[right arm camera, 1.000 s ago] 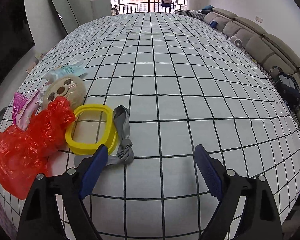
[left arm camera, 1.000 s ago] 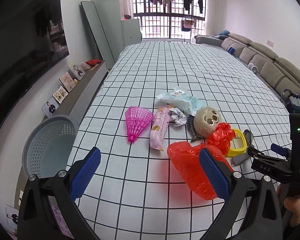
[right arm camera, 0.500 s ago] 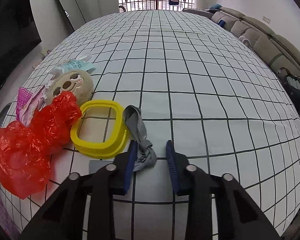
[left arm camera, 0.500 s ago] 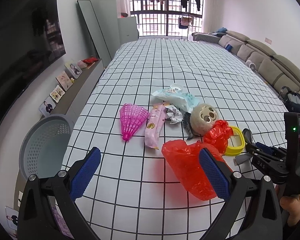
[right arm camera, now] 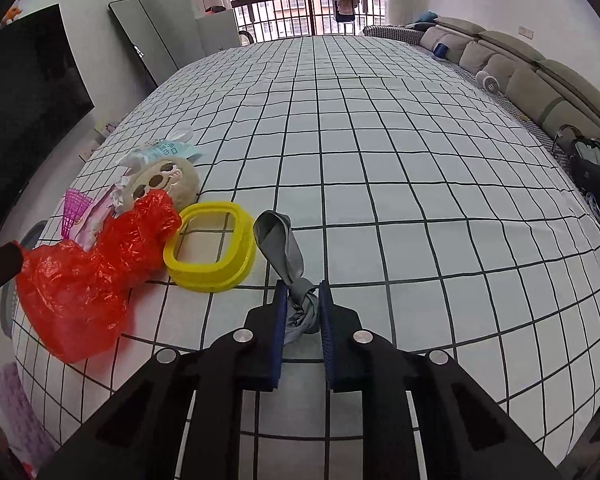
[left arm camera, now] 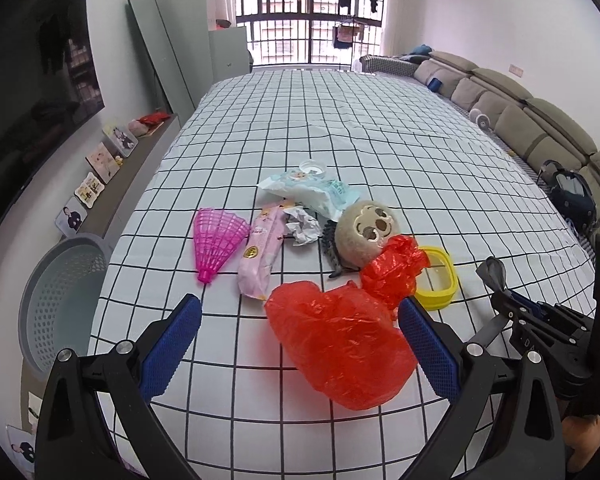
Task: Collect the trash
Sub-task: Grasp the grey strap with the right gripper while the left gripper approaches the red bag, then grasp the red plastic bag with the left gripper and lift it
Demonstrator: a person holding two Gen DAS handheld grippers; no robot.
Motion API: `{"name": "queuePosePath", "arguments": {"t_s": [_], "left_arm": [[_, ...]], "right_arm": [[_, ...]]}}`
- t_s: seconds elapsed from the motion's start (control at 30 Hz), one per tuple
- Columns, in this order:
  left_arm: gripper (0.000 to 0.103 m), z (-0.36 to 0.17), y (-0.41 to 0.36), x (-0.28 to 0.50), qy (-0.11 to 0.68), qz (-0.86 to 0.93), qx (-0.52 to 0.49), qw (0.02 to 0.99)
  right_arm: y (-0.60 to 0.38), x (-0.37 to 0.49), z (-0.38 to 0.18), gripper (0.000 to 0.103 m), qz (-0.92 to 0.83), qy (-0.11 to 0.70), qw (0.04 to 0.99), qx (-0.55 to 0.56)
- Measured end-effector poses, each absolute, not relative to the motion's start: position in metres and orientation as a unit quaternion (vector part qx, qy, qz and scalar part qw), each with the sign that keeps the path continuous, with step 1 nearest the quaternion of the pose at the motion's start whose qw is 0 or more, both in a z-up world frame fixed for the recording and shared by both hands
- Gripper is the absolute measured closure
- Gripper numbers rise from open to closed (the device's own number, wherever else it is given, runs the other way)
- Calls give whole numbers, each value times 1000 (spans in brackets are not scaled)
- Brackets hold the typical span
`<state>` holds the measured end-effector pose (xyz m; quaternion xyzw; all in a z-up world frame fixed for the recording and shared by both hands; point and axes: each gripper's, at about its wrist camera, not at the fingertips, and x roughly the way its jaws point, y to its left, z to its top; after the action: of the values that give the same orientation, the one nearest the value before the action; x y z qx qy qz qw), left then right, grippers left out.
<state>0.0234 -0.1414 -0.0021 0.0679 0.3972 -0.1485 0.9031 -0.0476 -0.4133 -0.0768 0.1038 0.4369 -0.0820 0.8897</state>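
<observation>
My right gripper is shut on the knotted end of a grey strip, which sticks up off the checked sheet; in the left wrist view the same gripper holds the grey strip at the right. My left gripper stands open just in front of a crumpled red plastic bag, with nothing between its pads. Behind the bag lie a pink wrapper, crumpled paper, a pale blue packet and a pink plastic fan.
A yellow ring and a round plush toy lie beside the red bag. A grey perforated basket stands on the floor left of the sheet. A sofa runs along the right.
The right gripper went from wide open to shut on the grey strip and raised it off the sheet. The left gripper shifted a little and stayed open.
</observation>
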Motion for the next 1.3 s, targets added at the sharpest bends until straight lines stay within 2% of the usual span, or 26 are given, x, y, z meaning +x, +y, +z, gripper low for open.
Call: {"name": "queuePosePath", "arguments": {"t_s": [0.63, 0.67, 0.7, 1.0, 1.1, 1.3], "left_arm": [[8, -62, -190, 34, 433, -151, 117, 881], [14, -63, -190, 34, 432, -153, 117, 881], [25, -66, -191, 34, 434, -157, 118, 879], [64, -60, -176, 23, 429, -173, 93, 881], [67, -51, -166, 19, 423, -169, 79, 887], [68, -24, -142, 4, 394, -155, 57, 904]], "right_arm": [[-429, -79, -73, 87, -57, 420, 894, 144], [-429, -79, -74, 87, -57, 420, 894, 144], [-430, -80, -74, 87, -57, 421, 894, 144], [-425, -84, -74, 87, -59, 419, 894, 145], [-421, -85, -72, 87, -58, 418, 895, 145], [-410, -86, -58, 87, -47, 409, 901, 138]]}}
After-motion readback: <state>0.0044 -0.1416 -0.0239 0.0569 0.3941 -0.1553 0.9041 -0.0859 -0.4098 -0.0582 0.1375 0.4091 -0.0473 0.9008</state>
